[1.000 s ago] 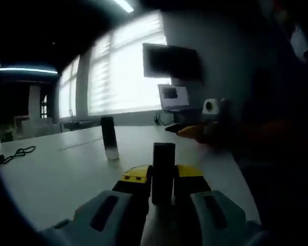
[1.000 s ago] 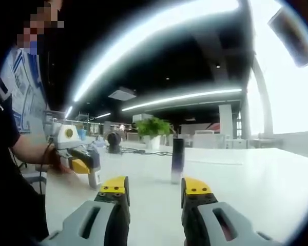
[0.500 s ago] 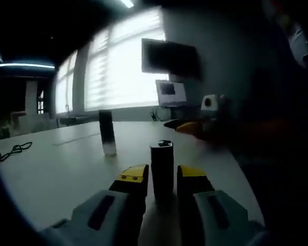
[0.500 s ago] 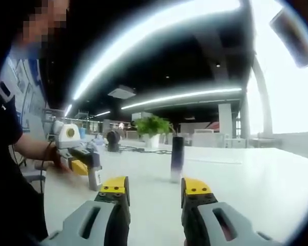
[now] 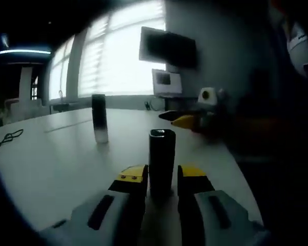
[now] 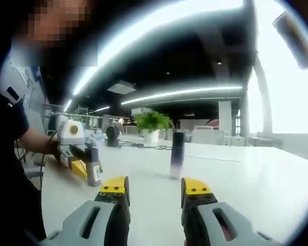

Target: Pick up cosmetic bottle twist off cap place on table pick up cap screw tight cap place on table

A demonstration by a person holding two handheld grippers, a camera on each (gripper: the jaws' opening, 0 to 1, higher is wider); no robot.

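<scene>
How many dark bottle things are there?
2. One dark cylinder stands between the fingers of the left gripper. The other, a tall bottle, stands alone farther out on the white table.

Item count — two grippers: left gripper (image 5: 161, 177), right gripper (image 6: 155, 188). One cosmetic bottle (image 5: 99, 118), one cap (image 5: 161, 162), one table (image 5: 51, 159) — plus one plant (image 6: 152, 122), one wall screen (image 5: 168, 47).

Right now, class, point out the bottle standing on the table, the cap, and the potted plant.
Bottle (image 6: 177, 154): right gripper view, middle of its body.
Cap (image 5: 161, 161): left gripper view, its dark side, between the left gripper's fingers.
Plant (image 6: 152, 121): right gripper view, its leaves, far behind the bottle.
</scene>
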